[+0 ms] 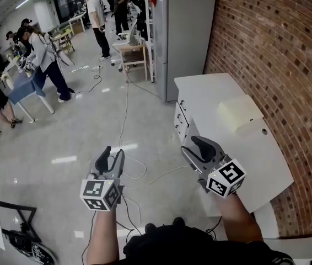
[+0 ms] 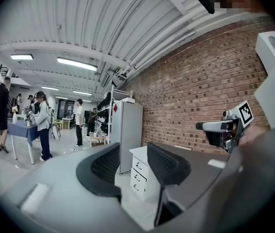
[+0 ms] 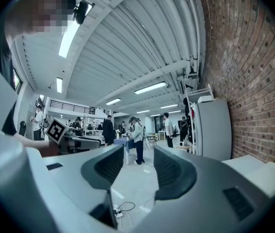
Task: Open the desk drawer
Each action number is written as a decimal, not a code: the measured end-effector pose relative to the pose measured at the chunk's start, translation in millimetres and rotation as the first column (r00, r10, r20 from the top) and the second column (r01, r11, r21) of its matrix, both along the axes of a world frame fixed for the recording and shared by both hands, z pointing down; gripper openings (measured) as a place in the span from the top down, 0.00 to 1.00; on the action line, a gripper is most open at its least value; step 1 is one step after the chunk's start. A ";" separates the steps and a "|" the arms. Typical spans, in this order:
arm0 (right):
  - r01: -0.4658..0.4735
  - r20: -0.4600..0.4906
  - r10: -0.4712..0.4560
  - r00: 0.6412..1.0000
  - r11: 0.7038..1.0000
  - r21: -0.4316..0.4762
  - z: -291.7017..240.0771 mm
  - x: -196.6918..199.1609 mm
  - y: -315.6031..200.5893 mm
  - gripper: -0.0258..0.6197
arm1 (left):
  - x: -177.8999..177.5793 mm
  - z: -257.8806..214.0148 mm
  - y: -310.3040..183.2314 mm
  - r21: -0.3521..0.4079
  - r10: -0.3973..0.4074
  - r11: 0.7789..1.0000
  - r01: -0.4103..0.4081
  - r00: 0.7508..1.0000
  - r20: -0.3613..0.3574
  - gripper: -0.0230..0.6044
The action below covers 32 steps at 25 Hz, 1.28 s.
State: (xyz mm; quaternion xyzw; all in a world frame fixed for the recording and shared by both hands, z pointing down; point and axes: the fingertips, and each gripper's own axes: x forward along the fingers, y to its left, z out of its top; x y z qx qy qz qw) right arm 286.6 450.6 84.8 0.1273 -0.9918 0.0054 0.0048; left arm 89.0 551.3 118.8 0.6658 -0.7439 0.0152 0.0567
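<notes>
Head view: white desk with stacked drawers (image 1: 227, 101) along the red brick wall (image 1: 266, 48), its drawer fronts (image 1: 181, 119) just ahead of the right gripper (image 1: 189, 146); the left gripper (image 1: 113, 152) is well apart from them. Left gripper view: jaws apart and empty, with small dark drawer handles (image 2: 136, 168) ahead between them. Right gripper view: jaws apart and empty, desk top off to their right. The drawer is probably rigid and light-running; grip a slim handle at mid-front.
</notes>
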 end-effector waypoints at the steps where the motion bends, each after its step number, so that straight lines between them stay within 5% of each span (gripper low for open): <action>1: -0.001 0.000 0.001 1.000 1.000 -0.002 0.0 0.7 -0.2 0.70 | 0.1 -0.3 0.4 0.001 -0.001 1.000 0.001 1.000 0.000 0.70; 16: -0.033 0.000 0.033 0.999 0.998 -0.052 10.2 14.7 -6.5 0.47 | 6.8 -2.9 7.1 0.017 -0.017 1.000 0.016 1.000 0.007 0.41; 32: 0.008 0.009 -0.007 1.000 0.998 -0.058 22.3 56.0 -16.7 0.44 | 40.9 4.7 -4.5 -0.030 -0.052 0.998 0.053 0.998 0.019 0.37</action>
